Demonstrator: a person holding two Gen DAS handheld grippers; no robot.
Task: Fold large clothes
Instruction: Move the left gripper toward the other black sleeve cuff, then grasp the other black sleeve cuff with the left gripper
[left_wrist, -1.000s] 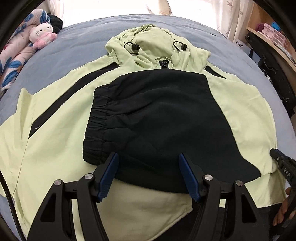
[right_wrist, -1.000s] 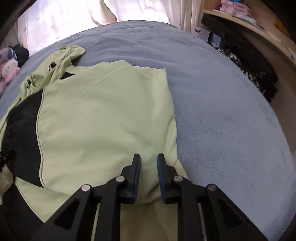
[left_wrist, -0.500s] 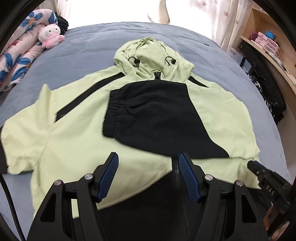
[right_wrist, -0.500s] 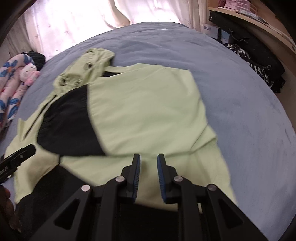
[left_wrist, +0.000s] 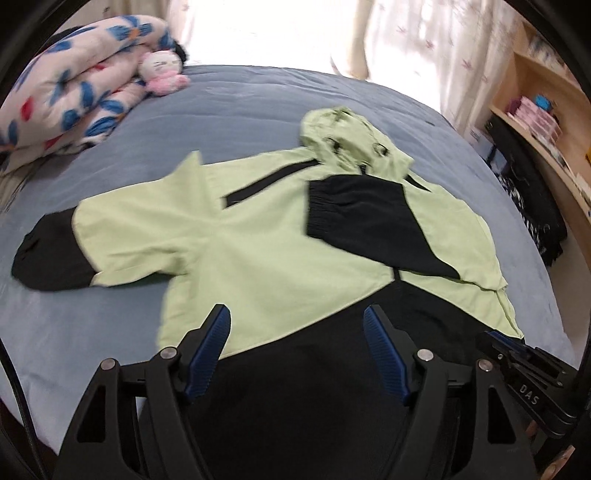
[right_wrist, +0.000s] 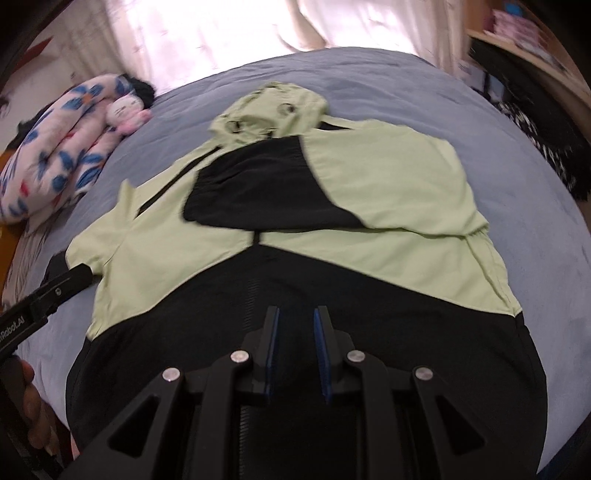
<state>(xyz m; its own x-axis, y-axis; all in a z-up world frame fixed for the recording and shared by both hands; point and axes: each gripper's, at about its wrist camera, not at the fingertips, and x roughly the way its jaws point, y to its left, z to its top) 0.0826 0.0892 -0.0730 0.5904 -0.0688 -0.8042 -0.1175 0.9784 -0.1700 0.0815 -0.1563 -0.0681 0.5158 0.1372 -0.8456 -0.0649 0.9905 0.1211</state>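
1. Task item: the hooded jacket (left_wrist: 280, 254), pale green with black panels, lies front up on the blue bed (left_wrist: 258, 96). Its hood (left_wrist: 351, 136) points toward the curtains (right_wrist: 221, 33), and its black hem is nearest to me.
2. My left gripper (left_wrist: 297, 354) is above the hem. Its jaws are wide and opening. Nothing is clamped between them; the fabric lies below the pads.
3. My right gripper (right_wrist: 295, 354) is above the black hem panel. Its jaws stand narrow with a visible gap. No fabric is seen pinched between the pads.
4. Left view only: the sleeve (left_wrist: 122, 236) on that side is spread outward, and its black cuff (left_wrist: 44, 254) lies flat on the bed.
5. Right view only: the far side edge of the jacket and the whole width of the hem.
6. Both views: the other sleeve is folded across the chest, black cuff (right_wrist: 251, 181) toward the centre. A floral quilt (left_wrist: 74, 85) and a plush toy (left_wrist: 162, 70) lie at the far corner.
7. Each view shows the opposite gripper at its border, partly cut off.
8. Limits: both frames are motion-blurred. The drawcord eyelets on the hood are smeared. Shelf (left_wrist: 546, 122) contents are not legible. The hem nearest to me is hidden behind my own jaws.
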